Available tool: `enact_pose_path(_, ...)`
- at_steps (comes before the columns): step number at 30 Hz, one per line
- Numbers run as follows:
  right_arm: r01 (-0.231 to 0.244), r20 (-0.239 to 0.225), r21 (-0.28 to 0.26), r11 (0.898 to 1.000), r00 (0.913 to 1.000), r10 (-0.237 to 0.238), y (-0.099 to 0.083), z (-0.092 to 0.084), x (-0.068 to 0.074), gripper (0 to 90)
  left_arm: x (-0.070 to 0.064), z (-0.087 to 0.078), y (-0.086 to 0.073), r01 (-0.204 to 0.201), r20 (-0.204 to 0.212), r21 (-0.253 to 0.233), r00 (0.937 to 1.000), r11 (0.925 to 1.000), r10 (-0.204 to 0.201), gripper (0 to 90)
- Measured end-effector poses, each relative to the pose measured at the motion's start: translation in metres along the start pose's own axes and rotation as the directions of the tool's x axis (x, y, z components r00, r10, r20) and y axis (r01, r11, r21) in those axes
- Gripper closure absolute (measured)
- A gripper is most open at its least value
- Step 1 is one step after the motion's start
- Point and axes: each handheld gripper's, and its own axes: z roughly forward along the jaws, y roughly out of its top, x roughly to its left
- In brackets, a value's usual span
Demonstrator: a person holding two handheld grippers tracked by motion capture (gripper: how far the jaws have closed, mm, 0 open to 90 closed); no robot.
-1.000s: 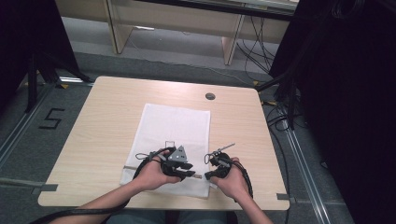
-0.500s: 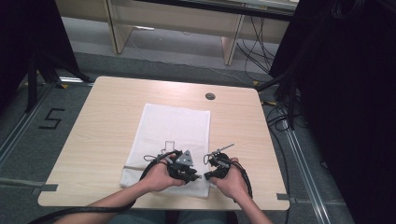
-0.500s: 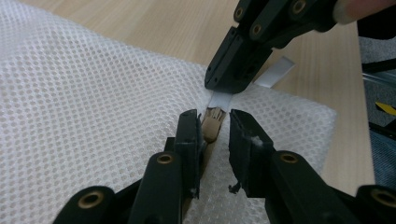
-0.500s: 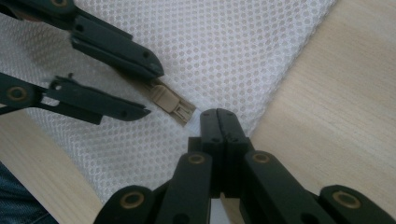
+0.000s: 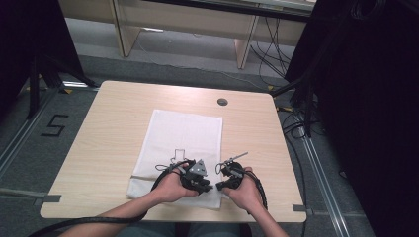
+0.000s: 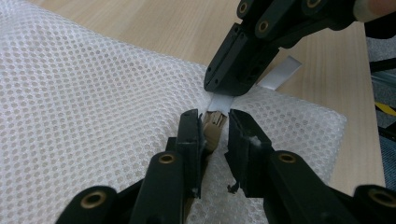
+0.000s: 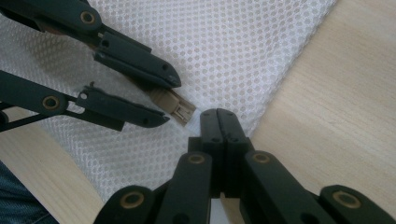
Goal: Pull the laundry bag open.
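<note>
Two black fingers (image 6: 212, 135) of the left gripper (image 5: 197, 178) stand a little apart and have just been closing, with a small tan plastic zipper slider (image 6: 215, 128) between them at the tips; whether they press on it cannot be told. Just right of it, the right gripper (image 5: 230, 178) has its fingers (image 7: 219, 126) pressed fully together, clamped on a flat white ribbon tab (image 6: 280, 74) beside the slider. Both grippers sit at the near right corner of a white rectangular mesh laundry bag (image 5: 183, 143), which lies flat on the pale wooden bench (image 5: 108, 128) and stretches away from the person. Beyond the bag, a small round dark grommet (image 5: 222, 101) sits near the bench's far edge.
</note>
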Motion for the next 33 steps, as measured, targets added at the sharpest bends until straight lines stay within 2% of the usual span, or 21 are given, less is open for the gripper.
enact_pose_path(1,0.001,0.001,0.001,1.0,1.0,-0.001,0.0001,0.0,-0.0001,90.0,0.0002,-0.0001,0.0005,-0.009,0.001,-0.002,1.0,1.0,0.009,76.3)
enact_pose_path(3,0.0,0.0,0.0,1.0,1.0,0.0,0.0,0.0,-0.0001,90.0,-0.001,0.0003,0.0006,0.002,0.001,-0.003,1.0,1.0,-0.002,78.5)
enact_pose_path(5,0.015,-0.01,-0.006,1.0,0.9998,-0.015,0.0001,0.0005,-0.0018,90.0,-0.0001,0.0003,0.0004,0.029,0.012,-0.01,0.9995,0.9995,-0.029,80.7)
enact_pose_path(13,0.008,-0.01,-0.001,1.0,0.9999,-0.008,0.0002,0.0004,-0.0013,90.0,-0.0008,0.0023,0.0014,0.052,0.023,-0.02,0.9984,0.9984,-0.052,81.9)
enact_pose_path(14,0.015,-0.01,-0.005,1.0,0.9998,-0.015,0.0001,0.0006,-0.0016,90.0,-0.001,0.0024,0.0017,0.056,0.025,-0.025,0.9982,0.9981,-0.055,86.6)
enact_pose_path(15,0.015,-0.009,-0.005,1.0,0.9998,-0.015,0.0001,0.0005,-0.0015,90.0,-0.0014,0.0022,0.0019,0.06,0.018,-0.016,0.9981,0.9981,-0.059,86.6)
enact_pose_path(22,0.02,0.0,-0.005,1.0,0.9998,-0.02,-0.0002,0.0006,-0.0005,90.0,-0.0033,0.0022,0.0036,0.051,0.008,-0.004,0.9987,0.9987,-0.051,86.9)
enact_pose_path(25,0.007,0.005,0.002,1.0,1.0,-0.007,-0.0003,0.0002,0.0008,90.0,-0.0049,0.0008,0.0037,0.054,0.002,-0.002,0.9986,0.9986,-0.054,87.0)
enact_pose_path(26,0.018,0.007,-0.004,1.0,0.9998,-0.018,-0.0002,0.0005,0.0004,90.0,-0.0045,-0.0008,0.0039,0.034,-0.002,0.003,0.9994,0.9994,-0.034,87.1)
enact_pose_path(28,0.019,0.008,-0.001,1.0,0.9998,-0.019,-0.0003,0.0005,0.0015,90.0,-0.0054,-0.0028,0.0034,0.048,-0.007,0.004,0.9988,0.9988,-0.048,87.1)
enact_pose_path(29,0.024,0.012,0.001,1.0,0.9996,-0.024,-0.0002,0.0005,0.0018,90.0,-0.0045,-0.0031,0.0035,0.033,0.0,0.002,0.9994,0.9994,-0.033,87.1)
enact_pose_path(30,0.004,0.018,0.009,1.0,0.9998,-0.004,-0.0003,-0.0002,0.0035,90.0,-0.004,-0.0034,0.0036,0.023,0.0,0.003,0.9997,0.9997,-0.023,87.1)
enact_pose_path(31,0.004,0.019,0.009,1.0,0.9998,-0.004,-0.0003,-0.0002,0.0035,90.0,-0.0039,-0.0033,0.0036,0.022,-0.001,0.004,0.9998,0.9998,-0.022,87.1)
enact_pose_path(33,0.003,0.018,0.007,1.0,0.9998,-0.003,-0.0005,-0.0002,0.0033,90.0,-0.0048,-0.0032,0.0032,0.041,-0.001,0.001,0.9992,0.9992,-0.041,87.1)
